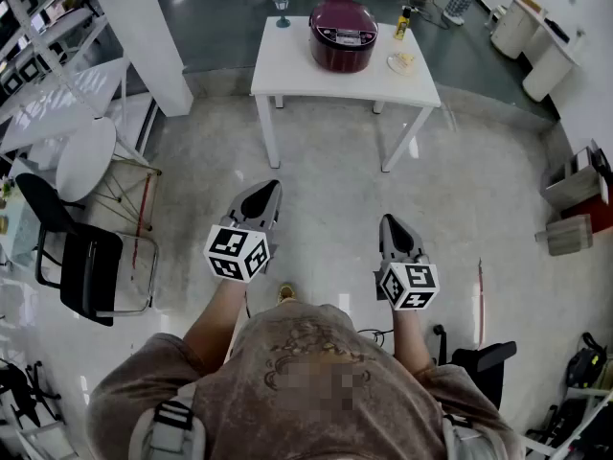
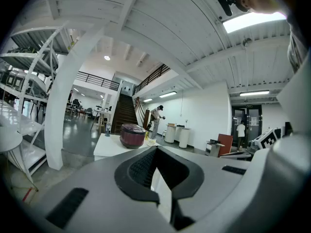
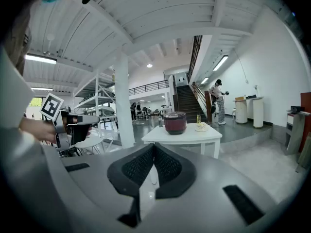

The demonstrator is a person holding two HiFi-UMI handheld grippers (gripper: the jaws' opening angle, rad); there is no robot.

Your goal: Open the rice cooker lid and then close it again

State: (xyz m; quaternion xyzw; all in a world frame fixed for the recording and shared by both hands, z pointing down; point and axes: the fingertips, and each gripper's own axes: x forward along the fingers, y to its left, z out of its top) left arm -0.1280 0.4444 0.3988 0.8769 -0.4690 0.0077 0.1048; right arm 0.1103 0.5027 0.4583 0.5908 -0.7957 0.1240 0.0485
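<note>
The left gripper (image 2: 155, 150) is pressing its jaws together at the tips, with nothing between them, and is pointing almost level across the floor (image 1: 326, 161). The right gripper (image 3: 154, 146) is doing the same just beside it, its ribbed pads (image 3: 167, 165) meeting at the front and gripping nothing. In the head view both are hanging side by side in front of the person's chest, well apart from the table (image 1: 287, 70) they are facing. The cooker (image 1: 343, 34), round and dark red, is sitting on the far half of that white table, near its middle, and its lid (image 1: 343, 17) is lying shut. A small glass (image 1: 282, 10) is standing at the far left corner, a bottle (image 1: 402, 22) is standing just to the right of the cooker, and a dish (image 1: 402, 62) is lying near the right edge. A white pillar (image 1: 144, 27) is rising to the left of the table, and a black chair (image 1: 81, 266) is standing closer in on the left. Beyond the table, in the left gripper view, a person (image 2: 155, 121) is standing by dark stairs (image 2: 125, 111).
</note>
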